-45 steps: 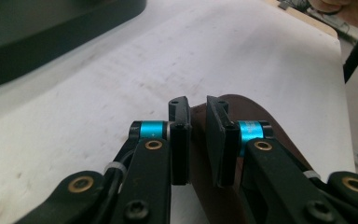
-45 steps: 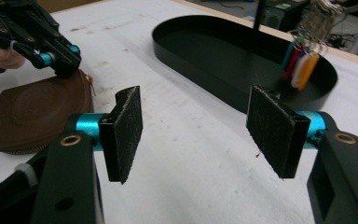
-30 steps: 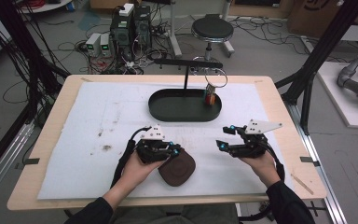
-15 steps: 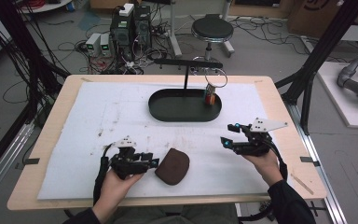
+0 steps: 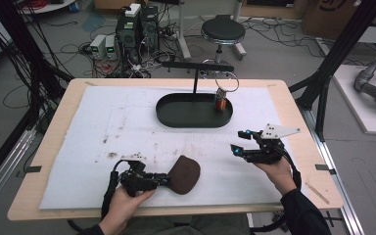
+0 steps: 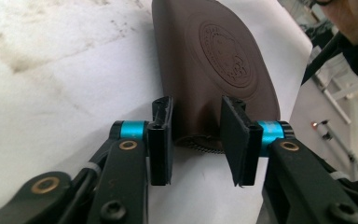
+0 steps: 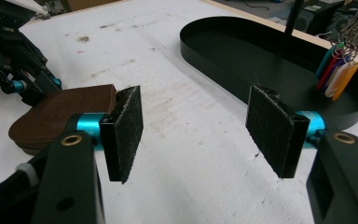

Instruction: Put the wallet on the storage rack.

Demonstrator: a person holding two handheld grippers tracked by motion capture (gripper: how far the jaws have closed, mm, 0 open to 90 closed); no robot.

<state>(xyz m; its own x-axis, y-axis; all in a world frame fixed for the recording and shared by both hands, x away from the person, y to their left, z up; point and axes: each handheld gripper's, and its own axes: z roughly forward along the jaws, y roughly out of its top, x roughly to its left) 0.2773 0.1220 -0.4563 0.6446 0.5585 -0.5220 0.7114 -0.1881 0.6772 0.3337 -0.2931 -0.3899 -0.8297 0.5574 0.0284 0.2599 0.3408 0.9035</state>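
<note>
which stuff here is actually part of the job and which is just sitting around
In the job:
- brown leather pouch, lying flat on the white mat
- left gripper, jaws open on either side of the pouch's near end
- right gripper, open, held above the mat

Lying about:
- black oval tray
- key bunch hanging at the tray's right end
- stool

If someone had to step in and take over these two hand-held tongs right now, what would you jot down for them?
Left tongs: open, jaws on either side of the narrow end of the brown leather pouch, not closed on it.
Right tongs: open, holding nothing, held above the white mat to the right of the pouch.
Things: the pouch lies flat on the mat near the front edge. The black oval tray sits at the far side under a stand, with a bunch of keys and coloured tags hanging at its right end.
Done: left tongs lined up on the pouch.
Left: probably close on it and lift.
</note>
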